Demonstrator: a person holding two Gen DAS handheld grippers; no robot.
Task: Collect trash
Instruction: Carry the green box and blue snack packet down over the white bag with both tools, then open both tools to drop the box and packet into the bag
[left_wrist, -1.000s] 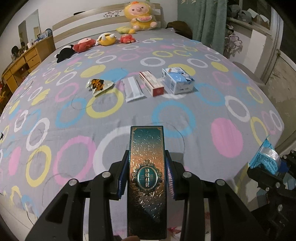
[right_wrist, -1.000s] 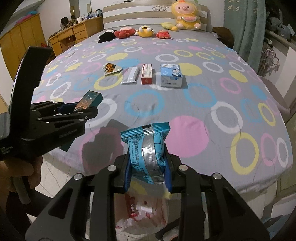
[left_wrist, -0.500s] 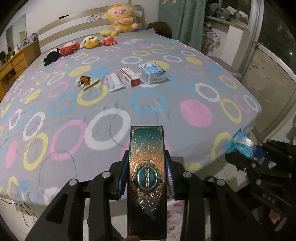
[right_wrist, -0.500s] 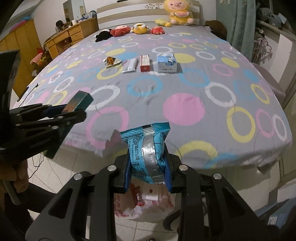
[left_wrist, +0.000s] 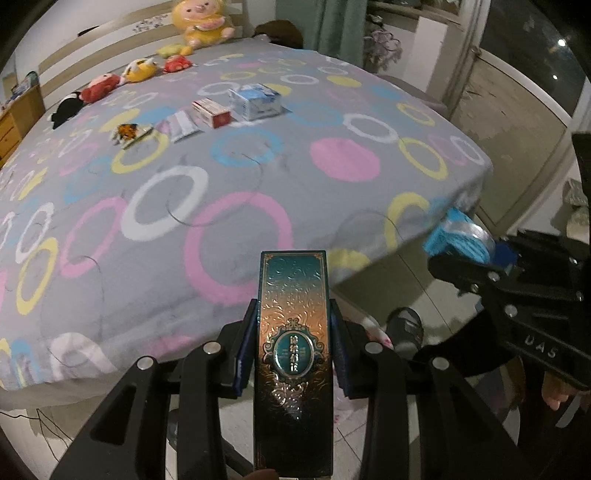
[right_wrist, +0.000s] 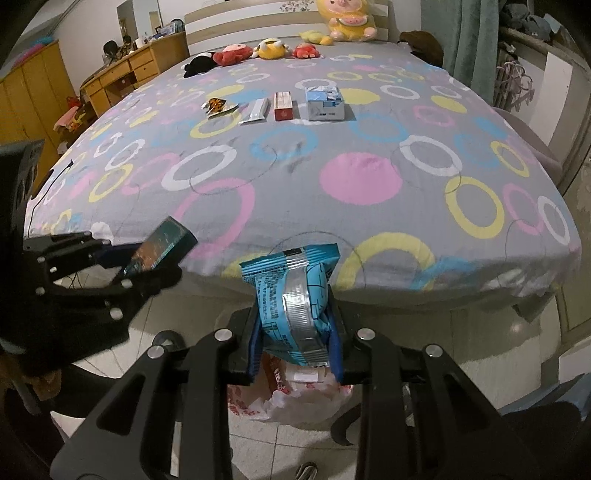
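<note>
Both grippers have pulled back past the bed edge: left gripper pinching a box, right gripper pinching a blue wrapper above the floor bag, ready to drop.

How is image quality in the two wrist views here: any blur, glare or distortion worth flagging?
Left wrist view: the bed is softly motion-blurred and bowed by the fisheye, while the embossed teal box is sharp, with glints on its foil. Right wrist view: dim indoor light; the blue snack wrapper is crisp, its silver seam reflecting.
</note>
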